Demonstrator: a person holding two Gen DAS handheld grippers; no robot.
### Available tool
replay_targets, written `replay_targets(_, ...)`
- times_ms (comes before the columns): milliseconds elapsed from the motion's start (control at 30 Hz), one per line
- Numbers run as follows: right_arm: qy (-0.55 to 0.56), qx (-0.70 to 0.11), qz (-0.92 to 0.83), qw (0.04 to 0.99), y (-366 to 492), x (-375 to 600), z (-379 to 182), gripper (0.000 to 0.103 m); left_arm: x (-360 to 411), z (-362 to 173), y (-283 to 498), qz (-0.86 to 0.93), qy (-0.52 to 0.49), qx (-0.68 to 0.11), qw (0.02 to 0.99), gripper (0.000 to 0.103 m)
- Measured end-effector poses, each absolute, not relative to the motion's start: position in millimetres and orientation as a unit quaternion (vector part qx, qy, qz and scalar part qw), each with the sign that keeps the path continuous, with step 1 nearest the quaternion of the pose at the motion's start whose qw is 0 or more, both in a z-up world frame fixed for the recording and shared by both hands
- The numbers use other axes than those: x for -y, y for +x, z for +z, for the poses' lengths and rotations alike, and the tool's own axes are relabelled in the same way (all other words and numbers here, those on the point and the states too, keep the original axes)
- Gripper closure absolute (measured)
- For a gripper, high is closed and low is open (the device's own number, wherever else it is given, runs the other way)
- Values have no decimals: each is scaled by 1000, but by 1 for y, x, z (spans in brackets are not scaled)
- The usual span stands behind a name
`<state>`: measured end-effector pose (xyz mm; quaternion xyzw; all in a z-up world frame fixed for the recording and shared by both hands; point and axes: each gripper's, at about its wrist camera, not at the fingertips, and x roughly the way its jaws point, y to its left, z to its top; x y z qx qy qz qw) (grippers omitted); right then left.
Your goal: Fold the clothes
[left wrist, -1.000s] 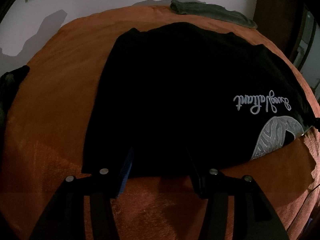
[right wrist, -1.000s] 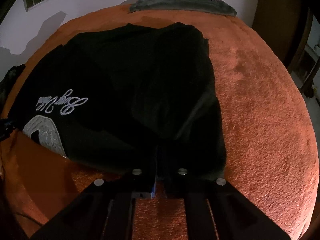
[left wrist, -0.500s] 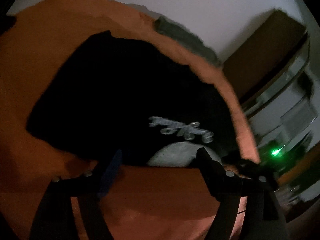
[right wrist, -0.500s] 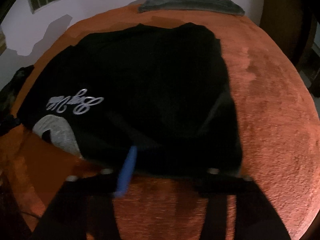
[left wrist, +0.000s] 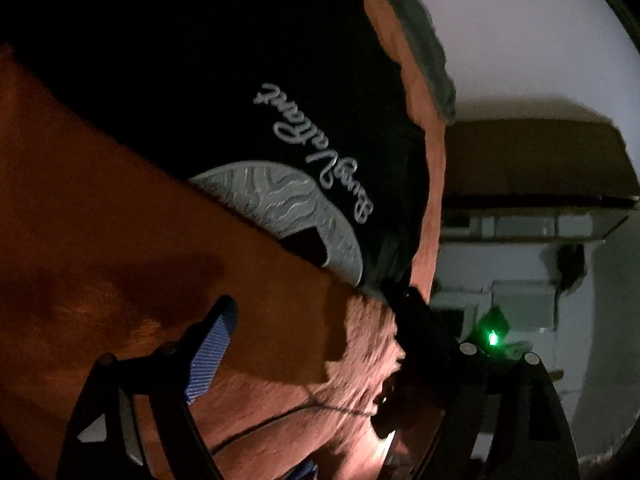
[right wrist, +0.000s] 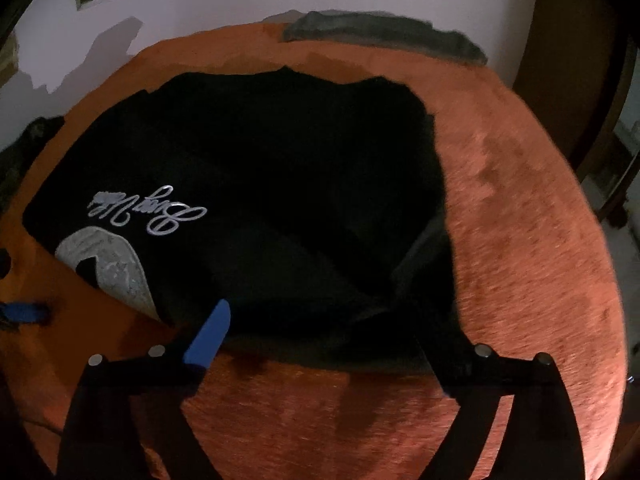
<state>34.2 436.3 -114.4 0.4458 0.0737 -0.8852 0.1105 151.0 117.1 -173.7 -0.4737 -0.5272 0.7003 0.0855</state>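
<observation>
Two black claws gape, gripping nothing: right gripper (right wrist: 332, 336) straddling near hem of black printed cotton shirt (right wrist: 280, 184) on orange plush bedspread (right wrist: 520, 240); left gripper (left wrist: 320, 320) angled toward shirt's silver-printed corner.

The left tool (left wrist: 316, 320) gapes wide over the orange blanket (left wrist: 100, 220), beside the black shirt (left wrist: 240, 48).

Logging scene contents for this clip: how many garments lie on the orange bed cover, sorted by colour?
Black garments: 1, the black shirt with silver script, lying near the middle.
Grey-green garments: 1, the folded grey-green cloth at the far edge of the orange bed cover.
Unclear: a dark shape at the left edge, not counted.
Total: 2 garments.
</observation>
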Motion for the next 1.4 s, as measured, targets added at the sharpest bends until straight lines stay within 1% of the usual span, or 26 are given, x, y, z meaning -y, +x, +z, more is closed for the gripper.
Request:
replay_targets(133,438,-73,-890,99,46,-449,-105,12,-122,-180,154,684,-424,590,62,20)
replay_targets(200,444,-53,-890,89,43,-460,-99,12,-124,-183,156,674,-398,620,50,20)
replay_targets(333,446,-15,-892,70,33,-482,-80,12,-142,-196,144,631,-406,658,64,20)
replay_targets(533,425,-33,-903,53,16,-495,-52,12,-142,-198,141,649,-366,667,28,21)
replay_targets(667,427,-39,-902,55,7,-497,-41,12,-142,-212,132,625,-391,676,19,22)
replay_targets(800,434,-48,-897,66,-6,-497,-20,12,-144,-213,135,625,-374,685,8,22)
replay_targets(900,447,-117,-882,89,-12,-481,-9,12,-148,-214,139,639,-352,684,-1,25)
replay_targets(1100,460,-262,-835,146,-21,-444,15,12,-151,-212,138,653,-339,677,-11,25)
replay_targets(1167,444,-303,-823,186,-21,-430,28,12,-152,-211,137,657,-335,676,-13,30)
replay_targets(1200,441,-304,-818,208,-21,-425,33,12,-153,-211,135,654,-330,680,-13,35)
replay_targets(1233,439,-297,-815,232,-21,-420,39,12,-153,-212,134,649,-327,687,-13,37)
replay_targets(1333,417,-269,-819,289,-13,-413,53,13,-140,-216,132,626,-318,712,-25,39)
replay_targets(1400,429,-245,-814,306,-7,-412,50,13,-139,-218,132,622,-317,715,-29,39)
